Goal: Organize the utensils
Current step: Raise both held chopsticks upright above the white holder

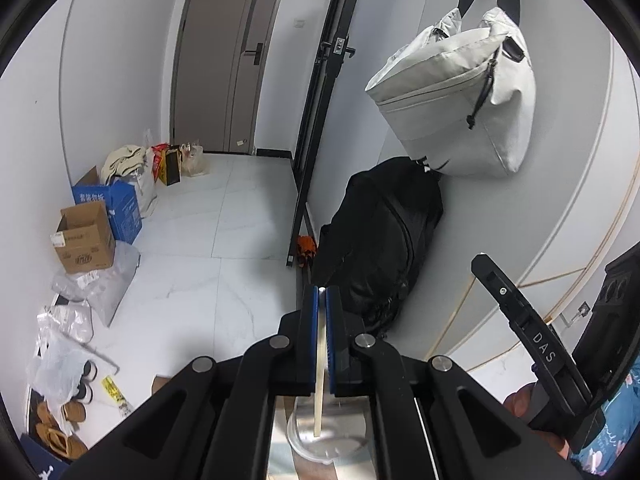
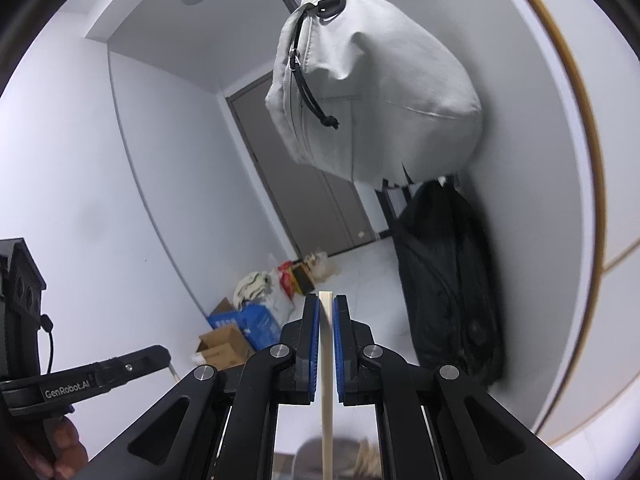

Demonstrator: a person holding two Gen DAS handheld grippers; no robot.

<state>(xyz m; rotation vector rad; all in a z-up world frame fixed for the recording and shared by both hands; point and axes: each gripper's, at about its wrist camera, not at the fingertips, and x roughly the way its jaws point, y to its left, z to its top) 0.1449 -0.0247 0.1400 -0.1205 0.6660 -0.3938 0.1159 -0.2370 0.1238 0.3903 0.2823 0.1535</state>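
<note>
L gripper [image 1: 322, 300], lower centre of L wrist view: blue pads clenched on a pale chopstick [image 1: 319, 384]; stick is held upright, tip just reaching the pad tips, lower end hanging over a clear round container [image 1: 320, 436] at bottom centre. Whether the stick touches the container can't be told.

R gripper [image 2: 326, 304], lower centre of R wrist view: a 2nd pale chopstick [image 2: 326, 380] is grasped between the blue pads, upright, top poking slightly above the fingertips, lower end running to the bottom edge over a blurred greyish object, not identifiable.

Each gripper is seen from the other's cam: R unit w/ "DAS" print at lower right of L view, L unit w/ "GenRobot.AI" print at lower left of R view.

Bkgd: white bag [image 1: 460, 100] hung on wall, upper right; black backpack [image 1: 384, 240] below it on floor, against wall. Grey door [image 1: 224, 56] upper centre. Cardboard box [image 1: 84, 236] and blue box [image 1: 120, 208] at left on the tiled floor, w/ plastic bags and shoes nearby.
</note>
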